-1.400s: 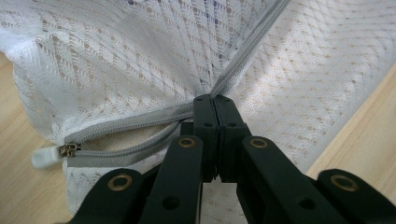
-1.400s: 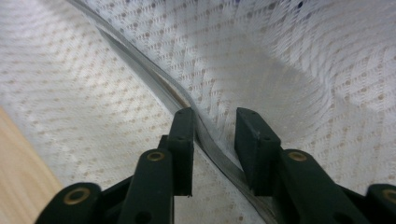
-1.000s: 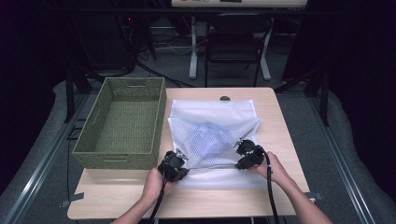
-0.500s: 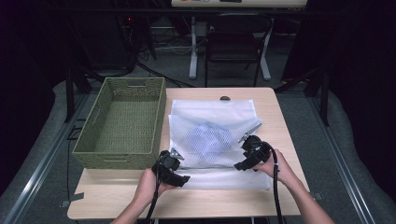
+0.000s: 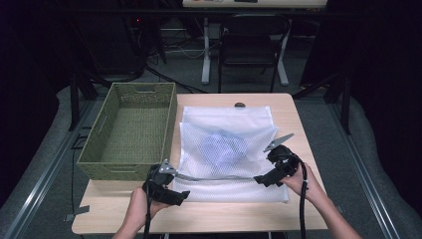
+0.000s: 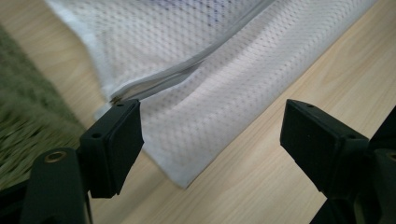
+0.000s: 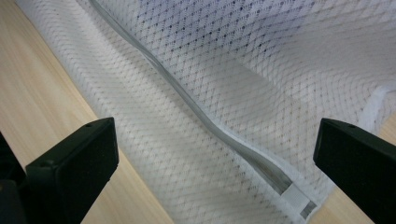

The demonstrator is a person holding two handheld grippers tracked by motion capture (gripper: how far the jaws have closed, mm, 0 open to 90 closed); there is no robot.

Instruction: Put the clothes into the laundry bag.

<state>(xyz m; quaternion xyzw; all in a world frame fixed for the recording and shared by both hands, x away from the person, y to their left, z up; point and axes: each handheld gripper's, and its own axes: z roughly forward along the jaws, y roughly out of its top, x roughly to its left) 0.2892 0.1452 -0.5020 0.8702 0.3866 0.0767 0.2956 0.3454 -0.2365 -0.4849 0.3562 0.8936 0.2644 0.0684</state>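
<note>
Fingers of both grippers just spread wide, nothing pinched; white mesh zippered laundry bag [image 5: 229, 149] near surface's front edge. Risk: raised fingers snag mesh, dragging bag.

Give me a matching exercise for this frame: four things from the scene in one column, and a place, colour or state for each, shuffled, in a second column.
Things:
1. mesh laundry bag
2. basket
3. left gripper
4. chair

Descriptions:
A. woven, olive green, at the table's left edge
B. jaws apart, off the bag's near left corner
C. white, flat on the wood, something bluish inside
D. dark, on the floor beyond the table

Pairs: 1-C, 2-A, 3-B, 4-D
</note>
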